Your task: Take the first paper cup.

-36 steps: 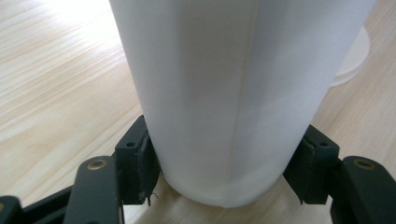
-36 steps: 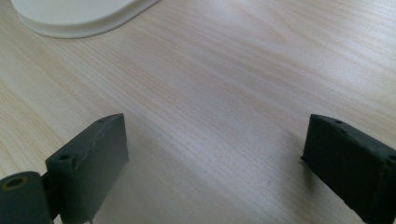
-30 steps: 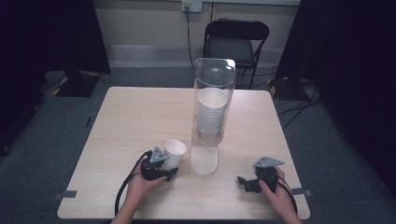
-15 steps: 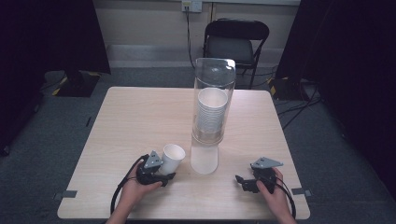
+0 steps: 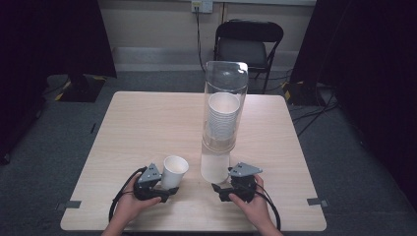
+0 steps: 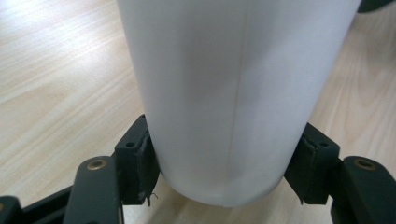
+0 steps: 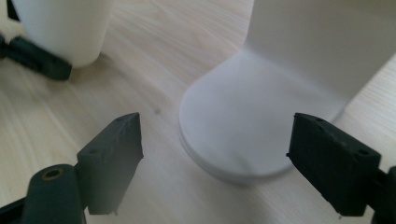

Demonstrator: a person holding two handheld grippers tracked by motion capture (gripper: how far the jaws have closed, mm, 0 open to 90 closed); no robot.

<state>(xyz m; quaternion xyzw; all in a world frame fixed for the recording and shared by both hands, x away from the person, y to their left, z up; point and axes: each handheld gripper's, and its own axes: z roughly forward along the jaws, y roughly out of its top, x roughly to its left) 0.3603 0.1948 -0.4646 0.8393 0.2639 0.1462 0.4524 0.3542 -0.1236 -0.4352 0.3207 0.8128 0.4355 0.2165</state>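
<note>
A white paper cup (image 5: 175, 170) stands upright near the table's front edge, and my left gripper (image 5: 167, 189) is shut on its lower part. In the left gripper view the cup (image 6: 224, 88) sits between both black pads (image 6: 135, 163), which press on its sides. A tall clear tube (image 5: 223, 103) holds a stack of white cups (image 5: 223, 118) above a white base (image 5: 214, 167). My right gripper (image 5: 219, 189) is open just in front of that base. In the right gripper view the round base (image 7: 243, 135) lies ahead between the spread fingers (image 7: 114, 154).
The light wooden table (image 5: 142, 123) has bare room to the left of and behind the tube. A black folding chair (image 5: 248, 46) stands beyond the far edge. The held cup (image 7: 60, 28) and a black jaw of the other gripper appear at the upper left of the right gripper view.
My right gripper has moved left, up to the front of the tube's base. The left gripper has drawn the cup slightly back toward the table's front edge.
</note>
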